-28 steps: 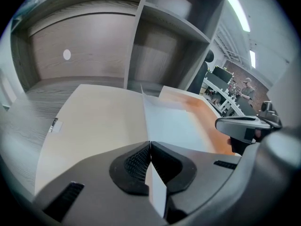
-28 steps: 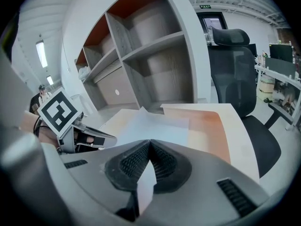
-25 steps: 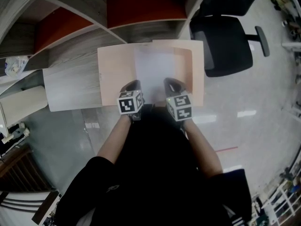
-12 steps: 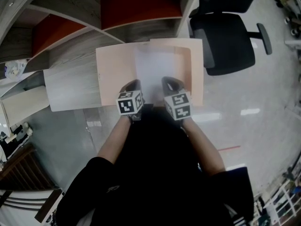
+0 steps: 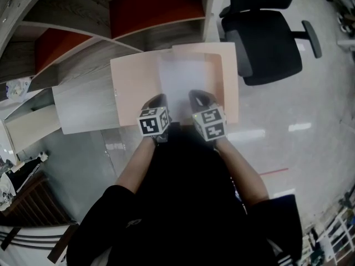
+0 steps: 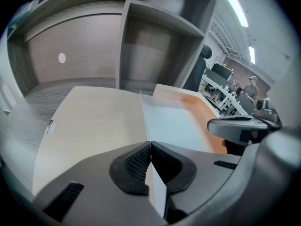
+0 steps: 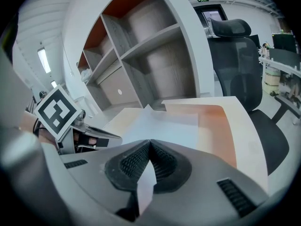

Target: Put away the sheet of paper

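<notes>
While an open peach folder (image 5: 136, 87) is spread flat on the desk (image 5: 83, 104), a white sheet of paper (image 5: 184, 76) is held over its middle fold and right half. The sheet's near edge is pinched at two places. The left gripper (image 5: 158, 103) has its jaws pressed together on the near left part of that edge, and the right gripper (image 5: 201, 101) has its jaws pressed together on the near right part. In the left gripper view the paper's edge is seen clamped between the ribbed pads (image 6: 138, 161). The same is seen in the right gripper view (image 7: 136, 161). Whether the sheet is tucked under any flap of the folder cannot be told. Shelf compartments (image 5: 150, 10) with red backs are seen beyond the desk, and a black office chair (image 5: 266, 43) to the right.
</notes>
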Motion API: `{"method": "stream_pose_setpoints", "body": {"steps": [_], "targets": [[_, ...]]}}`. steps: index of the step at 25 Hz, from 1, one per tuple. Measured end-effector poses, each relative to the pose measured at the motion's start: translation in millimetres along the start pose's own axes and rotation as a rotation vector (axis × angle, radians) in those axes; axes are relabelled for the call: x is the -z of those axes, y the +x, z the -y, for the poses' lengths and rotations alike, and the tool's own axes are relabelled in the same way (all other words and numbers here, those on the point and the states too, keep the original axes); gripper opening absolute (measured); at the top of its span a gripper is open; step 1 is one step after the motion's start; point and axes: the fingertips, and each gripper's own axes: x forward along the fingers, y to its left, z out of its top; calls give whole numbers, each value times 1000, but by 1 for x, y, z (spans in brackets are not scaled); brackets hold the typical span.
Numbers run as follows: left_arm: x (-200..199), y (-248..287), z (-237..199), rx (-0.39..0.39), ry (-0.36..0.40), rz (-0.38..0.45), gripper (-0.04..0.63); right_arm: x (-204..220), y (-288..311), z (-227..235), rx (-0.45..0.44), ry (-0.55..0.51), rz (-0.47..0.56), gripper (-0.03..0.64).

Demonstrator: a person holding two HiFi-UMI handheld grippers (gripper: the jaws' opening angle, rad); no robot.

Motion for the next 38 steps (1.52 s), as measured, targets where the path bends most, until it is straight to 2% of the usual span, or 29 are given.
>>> {"method": "stream_pose_setpoints", "body": {"steps": [7, 14, 38], "targets": [[1, 1, 3, -1, -7, -5, 46, 1, -3, 2, -6, -2, 0, 18], [-2, 3, 10, 6, 20, -4, 46, 1, -5, 3, -5, 2, 3, 18], [-3, 15, 23, 25, -4, -12, 46, 4, -14, 18, 14, 24, 9, 18]]}}
